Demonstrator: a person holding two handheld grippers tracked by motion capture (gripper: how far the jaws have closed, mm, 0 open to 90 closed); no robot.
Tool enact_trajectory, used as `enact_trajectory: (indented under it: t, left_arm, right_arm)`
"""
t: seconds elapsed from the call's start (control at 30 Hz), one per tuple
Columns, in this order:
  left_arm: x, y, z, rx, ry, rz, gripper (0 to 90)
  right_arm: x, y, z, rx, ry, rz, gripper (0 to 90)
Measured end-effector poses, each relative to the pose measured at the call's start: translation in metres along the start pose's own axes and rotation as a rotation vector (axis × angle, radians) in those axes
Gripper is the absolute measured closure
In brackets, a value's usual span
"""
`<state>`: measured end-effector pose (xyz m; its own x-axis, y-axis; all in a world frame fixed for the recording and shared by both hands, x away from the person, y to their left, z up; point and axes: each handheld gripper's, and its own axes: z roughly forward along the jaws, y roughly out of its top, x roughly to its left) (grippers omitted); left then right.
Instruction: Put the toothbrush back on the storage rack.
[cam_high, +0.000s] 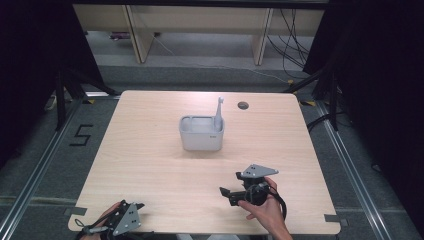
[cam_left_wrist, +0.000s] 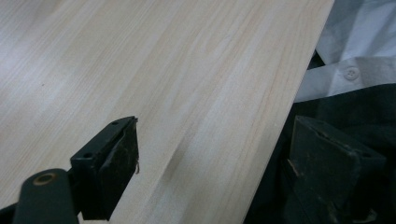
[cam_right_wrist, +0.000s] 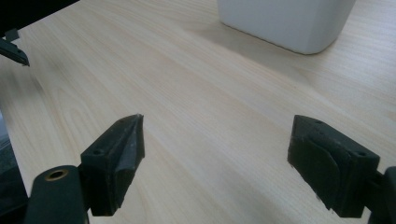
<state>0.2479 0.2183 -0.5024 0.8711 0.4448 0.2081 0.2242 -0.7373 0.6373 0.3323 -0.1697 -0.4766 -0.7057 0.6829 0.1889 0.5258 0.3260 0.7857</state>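
A white rectangular bin (cam_high: 201, 132) stands near the middle of the wooden table (cam_high: 150, 165), with a grey handled utensil (cam_high: 218, 114) upright in its right end. My right gripper (cam_high: 227, 194) is held over the table's front right, pointing left, jaws wide apart and empty (cam_right_wrist: 217, 158); the bin's base (cam_right_wrist: 287, 21) shows ahead of it. My left gripper (cam_high: 134, 210) hangs at the front left edge, open and empty (cam_left_wrist: 224, 172), one jaw over the wood and the other past the table edge.
A round cable hole (cam_high: 243, 105) sits at the table's far right. White shirt fabric (cam_left_wrist: 355, 51) lies beyond the front edge in the left gripper view. Black curtains flank the table; wooden furniture legs (cam_high: 137, 35) and cables (cam_high: 292, 45) lie behind.
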Motion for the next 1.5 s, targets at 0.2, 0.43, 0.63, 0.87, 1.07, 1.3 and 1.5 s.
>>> enact_trajectory:
  t: [0.2,0.43,0.63,0.87,1.07,1.3,1.5]
  left_arm:
    - [-0.001,0.0,0.0,-0.004,-0.002,-0.014,15.4]
    - [-0.001,0.0,0.0,-0.004,-0.001,-0.014,15.4]
    - [-0.001,0.0,0.0,-0.005,-0.001,-0.015,15.4]
    - [-0.001,0.0,0.0,-0.003,-0.002,-0.015,15.4]
    - [-0.001,0.0,0.0,0.007,0.018,-0.009,15.4]
    - [-0.001,0.0,0.0,0.008,0.02,-0.007,15.4]
    - [-0.001,0.0,0.0,0.01,0.006,-0.008,15.4]
  right_arm:
    - [-0.003,-0.005,-0.005,-0.004,-0.014,-0.032,18.8]
    - [-0.002,-0.011,-0.007,0.011,0.003,-0.03,15.5]
    - [0.0,-0.016,-0.011,0.02,0.004,-0.001,15.5]
    - [0.003,-0.022,-0.015,0.065,-0.001,-0.018,15.5]
    - [0.004,-0.027,-0.017,0.077,-0.023,-0.056,15.5]
    - [0.006,-0.034,-0.02,0.111,-0.02,-0.061,15.6]
    - [0.007,-0.038,-0.02,0.132,-0.017,-0.074,15.6]
